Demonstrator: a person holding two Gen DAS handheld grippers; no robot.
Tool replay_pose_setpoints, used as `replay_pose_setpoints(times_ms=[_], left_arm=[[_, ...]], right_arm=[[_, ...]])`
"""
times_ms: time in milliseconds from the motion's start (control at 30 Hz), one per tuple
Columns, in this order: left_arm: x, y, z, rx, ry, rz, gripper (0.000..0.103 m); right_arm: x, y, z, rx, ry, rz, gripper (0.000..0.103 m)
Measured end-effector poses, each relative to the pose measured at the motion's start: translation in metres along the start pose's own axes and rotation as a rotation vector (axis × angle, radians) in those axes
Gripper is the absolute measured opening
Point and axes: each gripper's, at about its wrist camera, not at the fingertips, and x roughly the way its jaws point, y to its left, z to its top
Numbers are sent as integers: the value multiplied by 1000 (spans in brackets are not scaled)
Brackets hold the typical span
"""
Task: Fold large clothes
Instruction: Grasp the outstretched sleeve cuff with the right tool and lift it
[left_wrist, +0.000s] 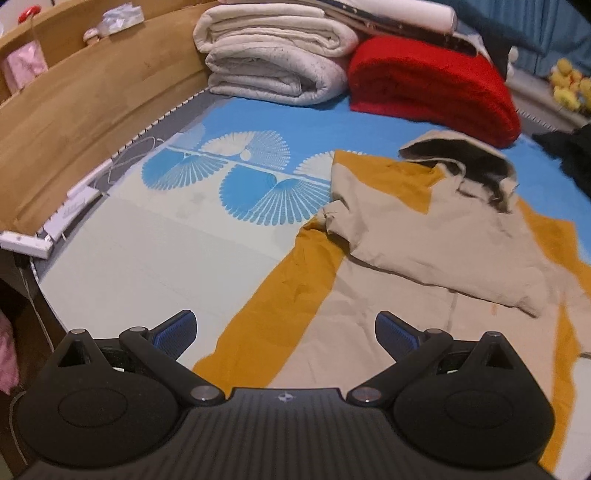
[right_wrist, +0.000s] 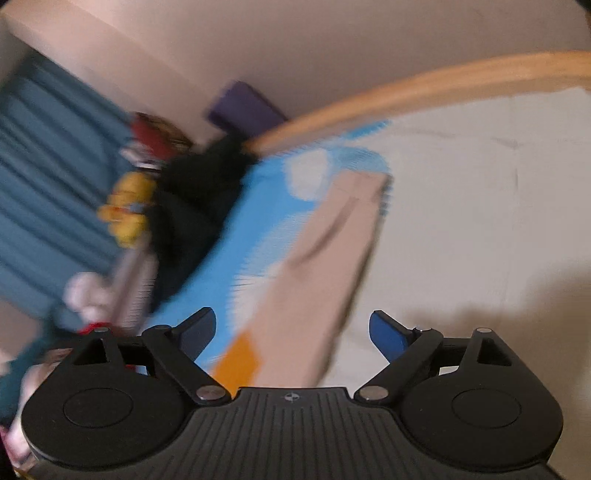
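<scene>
A beige and mustard-yellow hooded jacket (left_wrist: 424, 236) lies spread on the bed, hood with dark lining at the far end and one sleeve folded across its body. My left gripper (left_wrist: 284, 328) is open and empty, hovering over the jacket's near yellow panel. My right gripper (right_wrist: 291, 332) is open and empty; its view is blurred and tilted, showing a beige sleeve (right_wrist: 325, 266) with a yellow patch lying on the bed just ahead of the jaws.
The bed sheet (left_wrist: 166, 240) is pale with blue fan patterns. Folded white quilts (left_wrist: 273, 55) and a red blanket (left_wrist: 432, 85) are stacked at the far end. A wooden headboard (left_wrist: 85, 110) runs along the left. Dark clothing (left_wrist: 572, 155) and yellow plush toys (left_wrist: 569, 85) lie at the right.
</scene>
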Motion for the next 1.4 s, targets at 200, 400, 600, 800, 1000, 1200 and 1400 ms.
replay_pose_setpoints(times_ms=[200,400,600,800,1000,1200,1400], left_arm=[[50,-35,16,63,27,53,103],[94,-49,23,74,32,84,103],[145,-47,17,64,63,99,103],[181,-27,12,42,45,93,103],[197,9,22,-37,-48,53,103],[224,73,35,-260,-73,13,103],[261,112,27,-291,-84,63,103]], right_arm=[[109,-23,-1,87,17,-119,91],[164,4,3,-87,-62,-193,100],[192,36,4,-259,-84,-294,15],[145,119,3,-447,-278,-295,2],[57,277,-119,-944,-445,41,2],[-48,340,-363,-1560,-402,610,2],[-44,271,-536,-1932,134,621,83]])
